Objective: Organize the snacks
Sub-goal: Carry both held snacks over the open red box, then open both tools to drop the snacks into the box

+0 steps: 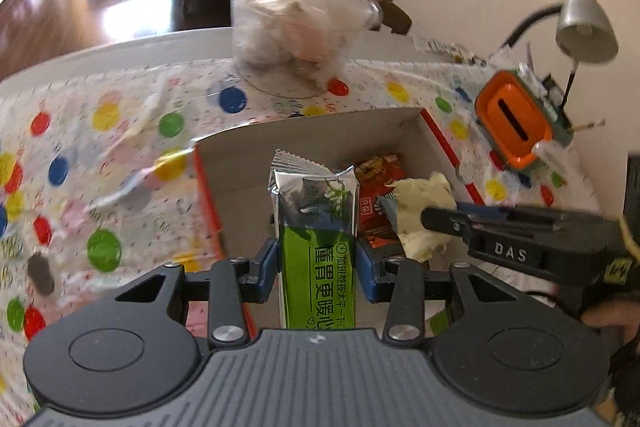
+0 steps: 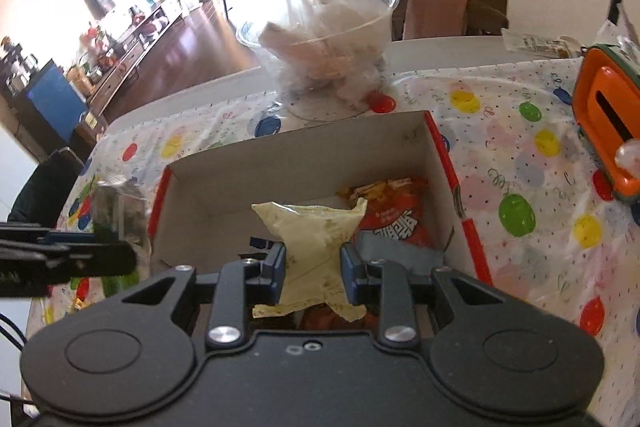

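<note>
The green bar (image 1: 316, 247) is clamped across its width between the pads of the left gripper (image 1: 316, 267), jaws partly closed on it. Its long axis runs straight ahead along the fingers, silver crimped end far, and it hangs over the near-left part of the box (image 1: 312, 131). The pale packet (image 2: 316, 247) is pinched at its waist by the right gripper (image 2: 313, 273), jaws drawn in as tight as the packet allows, so that its ends flare out near and far. It hangs over the box's near middle.

Inside the box, on the floor toward the right wall, lies a red packet (image 2: 396, 211), just beyond and right of the pale one. The far-left part of the floor is bare card.

What the next move seems to turn on: both snacks are already above the open box, each with free floor below or just ahead. The bar points toward the far wall, so lowering it along that line should lay it lengthwise by the left wall; the pale packet would come down beside the red one. The two grippers sit close together over the box, the right one's fingers just right of the bar, so releasing one at a time looks safer.

Beyond the box stands a clear cup (image 1: 296, 23) stuffed with wrappers; to the right, an orange holder (image 1: 516, 119) and a lamp (image 1: 584, 23), all on a spotted cloth (image 1: 104, 131).
</note>
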